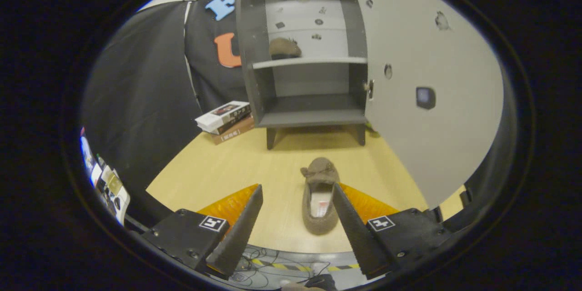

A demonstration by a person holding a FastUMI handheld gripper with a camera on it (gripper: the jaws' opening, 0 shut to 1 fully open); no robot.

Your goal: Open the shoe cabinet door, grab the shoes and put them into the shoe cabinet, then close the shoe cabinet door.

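Shoe cabinet (309,118) stands at the far side of the pale wooden worktop (218,168), on short legs, and it is dark grey with a light back wall. Its door (432,113) is swung wide open to the right and comes forward, so that the pale inner face of the door stands beside the right finger of the tool. Inside the cabinet there is one shelf (309,62); on this shelf, at its left part, sits a brown shoe (284,48), and the lower compartment below the shelf holds nothing. To the left of the cabinet, touching the booth's black wall, lies a small stack of books (226,120). A second brown shoe (321,195), a soft slipper, lies on the worktop well in front of the cabinet, with its toe toward the cabinet and its opening up. The tool (298,195) is spread wide and holds nothing; the slipper lies between the fingers, close against the right one, and the left finger is well apart from it.
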